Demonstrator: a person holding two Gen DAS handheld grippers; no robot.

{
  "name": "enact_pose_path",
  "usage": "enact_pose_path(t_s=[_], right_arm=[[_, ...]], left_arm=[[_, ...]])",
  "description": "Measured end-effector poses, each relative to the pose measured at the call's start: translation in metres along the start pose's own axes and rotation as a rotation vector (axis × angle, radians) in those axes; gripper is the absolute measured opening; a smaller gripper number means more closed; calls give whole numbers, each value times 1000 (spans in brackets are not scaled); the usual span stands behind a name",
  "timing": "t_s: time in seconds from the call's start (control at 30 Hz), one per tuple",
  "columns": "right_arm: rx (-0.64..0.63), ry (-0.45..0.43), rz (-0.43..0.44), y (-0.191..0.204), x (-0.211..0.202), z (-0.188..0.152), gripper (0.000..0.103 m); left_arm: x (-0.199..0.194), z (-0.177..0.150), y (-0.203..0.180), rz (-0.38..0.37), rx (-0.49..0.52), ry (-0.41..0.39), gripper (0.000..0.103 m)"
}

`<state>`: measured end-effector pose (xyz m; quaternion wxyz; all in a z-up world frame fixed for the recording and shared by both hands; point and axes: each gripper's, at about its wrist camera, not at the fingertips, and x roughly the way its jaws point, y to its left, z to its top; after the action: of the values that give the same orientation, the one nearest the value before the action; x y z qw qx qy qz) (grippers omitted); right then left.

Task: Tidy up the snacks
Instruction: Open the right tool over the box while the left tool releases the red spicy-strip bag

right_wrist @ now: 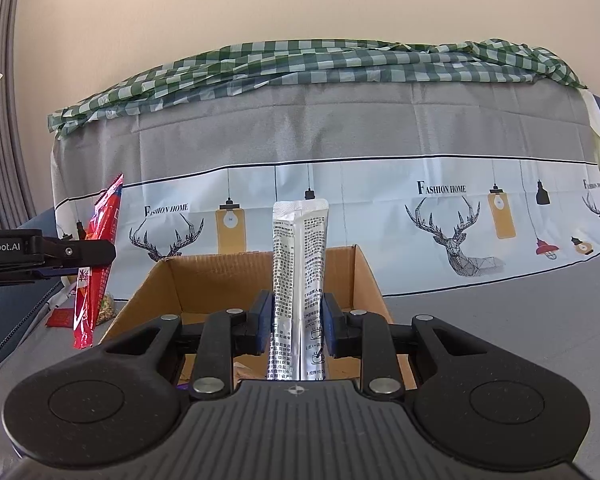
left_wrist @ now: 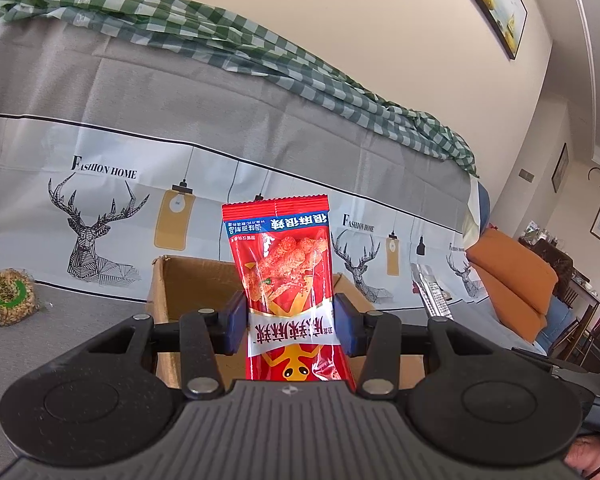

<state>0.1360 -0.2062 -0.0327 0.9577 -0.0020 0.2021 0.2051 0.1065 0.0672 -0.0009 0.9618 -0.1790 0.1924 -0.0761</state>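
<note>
Red snack packet [left_wrist: 288, 280] pinched upright in left gripper [left_wrist: 290, 320], silver sachet [right_wrist: 299, 280] clamped in right gripper [right_wrist: 296, 326] — both just before cardboard box [right_wrist: 204, 276], not dropped yet; round snack [left_wrist: 8, 294] left — far left.

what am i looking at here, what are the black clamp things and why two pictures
Each black clamp is a hand-held two-finger gripper; a person carries one in each hand, and each has a camera looking forward along its fingers. So each picture is one gripper's own view.

The left gripper is shut on a red spicy snack packet. The right gripper is shut on a silver foil sachet.

Ahead of both stands an open cardboard box on a grey cloth-covered surface. A round wrapped snack lies off to the left. Behind hangs a deer-printed cloth.
</note>
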Motion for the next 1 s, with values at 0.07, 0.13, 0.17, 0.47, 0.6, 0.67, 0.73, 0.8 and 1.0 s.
enact_pose_path(t_s=[0.07,0.13,0.17,0.47,0.6,0.67,0.73,0.8,1.0], right_arm=[[-3,2,-2,0,0,0,28],[-6,2,-3,2,0,0,28],[-8,3,-4,2,1,0,28],[-23,10,-4,3,3,-1,28],[-29,13,-1,3,4,-1,28],[-33,14,1,3,4,-1,28],[-37,18,5,3,4,-1,28],[-38,25,17,3,6,-1,31],[-61,31,21,7,8,-1,52]], left_arm=[[1,-1,-2,-5,6,3,50],[2,-1,-3,-8,9,6,50],[2,-2,-3,-10,9,7,50],[4,-1,-2,-19,7,12,50],[4,-2,-3,-22,6,11,50],[4,-2,-3,-24,5,12,50],[4,-2,-3,-30,2,14,50],[6,-3,-3,-48,-9,26,51],[5,-2,-2,-76,-29,25,65]])
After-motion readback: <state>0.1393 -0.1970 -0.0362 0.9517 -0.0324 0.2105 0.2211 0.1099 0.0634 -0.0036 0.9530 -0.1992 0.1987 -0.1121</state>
